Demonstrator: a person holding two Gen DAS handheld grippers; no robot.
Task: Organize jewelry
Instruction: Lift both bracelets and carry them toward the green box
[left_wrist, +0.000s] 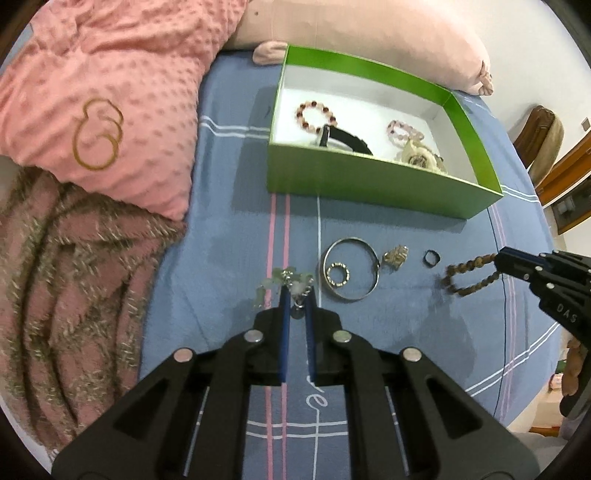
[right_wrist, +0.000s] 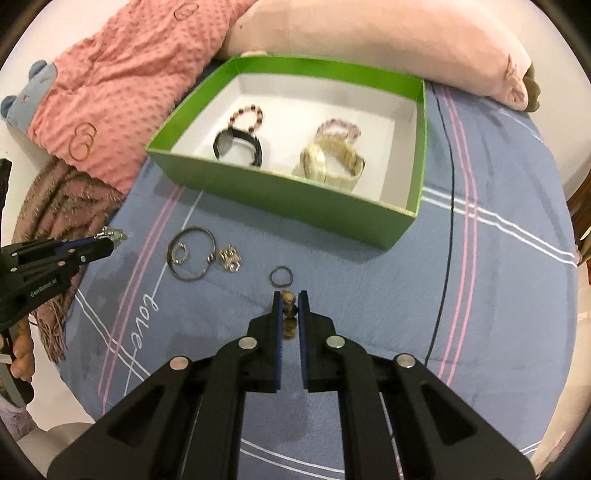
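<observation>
The left gripper (left_wrist: 297, 291) is clamped on a pale green charm bracelet (left_wrist: 286, 282), the right gripper (right_wrist: 290, 301) on a wooden bead bracelet (right_wrist: 289, 314), both just in front of the green box (left_wrist: 369, 184). Each should lift clear above the box's near wall before letting go.

Left gripper (left_wrist: 297, 291): black linkage arms, blue finger pads, round silver pins. Right gripper (right_wrist: 290, 301) identical. White "GenRobot.AI" lettering on left gripper's side.
</observation>
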